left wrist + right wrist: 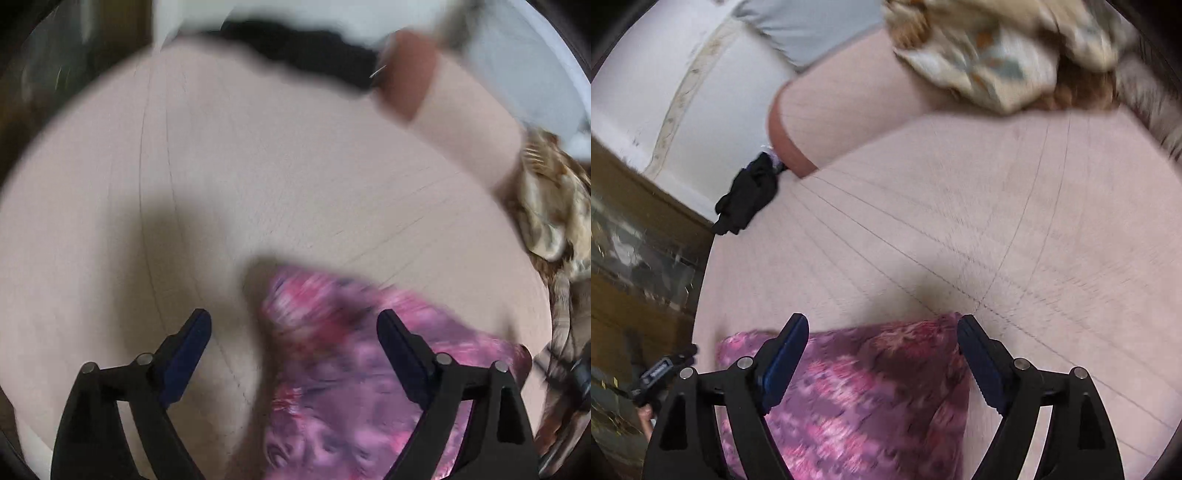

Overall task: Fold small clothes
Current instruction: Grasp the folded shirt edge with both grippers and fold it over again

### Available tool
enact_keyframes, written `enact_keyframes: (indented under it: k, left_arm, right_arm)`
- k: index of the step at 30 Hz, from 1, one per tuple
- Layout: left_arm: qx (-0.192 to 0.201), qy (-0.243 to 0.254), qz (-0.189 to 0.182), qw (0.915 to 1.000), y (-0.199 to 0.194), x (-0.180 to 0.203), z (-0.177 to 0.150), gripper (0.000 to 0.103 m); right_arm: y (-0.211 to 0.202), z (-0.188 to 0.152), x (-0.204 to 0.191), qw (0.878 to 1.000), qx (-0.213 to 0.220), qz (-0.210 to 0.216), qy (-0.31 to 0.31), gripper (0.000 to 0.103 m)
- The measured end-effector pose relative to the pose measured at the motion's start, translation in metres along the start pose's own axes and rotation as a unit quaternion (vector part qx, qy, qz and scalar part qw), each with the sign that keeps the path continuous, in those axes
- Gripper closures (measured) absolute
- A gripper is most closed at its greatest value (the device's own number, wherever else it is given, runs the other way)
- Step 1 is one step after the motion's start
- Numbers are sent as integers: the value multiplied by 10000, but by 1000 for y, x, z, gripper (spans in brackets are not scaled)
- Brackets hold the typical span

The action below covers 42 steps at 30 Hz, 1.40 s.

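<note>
A small pink and purple patterned garment (332, 369) lies on the pale pink surface (221, 166), blurred by motion. My left gripper (293, 317) is open above it, with the cloth's upper left edge between and under the fingers. In the right wrist view the same garment (871, 391) lies below my right gripper (882, 321), which is open above the cloth's top edge. Neither gripper holds anything.
A black garment (750, 195) lies at the far edge of the surface, also in the left view (306, 48). A pink bolster (842, 110) and a tan patterned cloth (997, 55) lie beyond. The other hand-held gripper (661, 373) shows at the left.
</note>
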<state>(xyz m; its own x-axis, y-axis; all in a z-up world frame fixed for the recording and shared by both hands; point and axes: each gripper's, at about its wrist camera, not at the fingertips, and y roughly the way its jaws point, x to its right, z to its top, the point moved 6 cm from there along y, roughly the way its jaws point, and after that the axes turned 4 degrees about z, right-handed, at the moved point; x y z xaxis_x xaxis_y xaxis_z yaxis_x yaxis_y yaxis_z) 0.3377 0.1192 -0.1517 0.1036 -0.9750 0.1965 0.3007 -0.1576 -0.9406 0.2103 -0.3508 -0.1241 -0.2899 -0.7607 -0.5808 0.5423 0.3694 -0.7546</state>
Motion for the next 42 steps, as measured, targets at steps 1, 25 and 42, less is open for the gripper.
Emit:
enact_keyframes:
  k: [1,25,42]
  left_arm:
    - [-243,-302,-256,9989,10,-3,-2,41]
    - [751,-14,-1176,9902,-63,35,73,93]
    - [1052,394,-95,9936,-89,-7,-1,29]
  right_arm:
    - [11,-4,12,9993,-232,-165,263,26]
    - [3,84,-33,9989,285,-285,-253,93]
    - [-40,7,-39,9974,292,662,33,19]
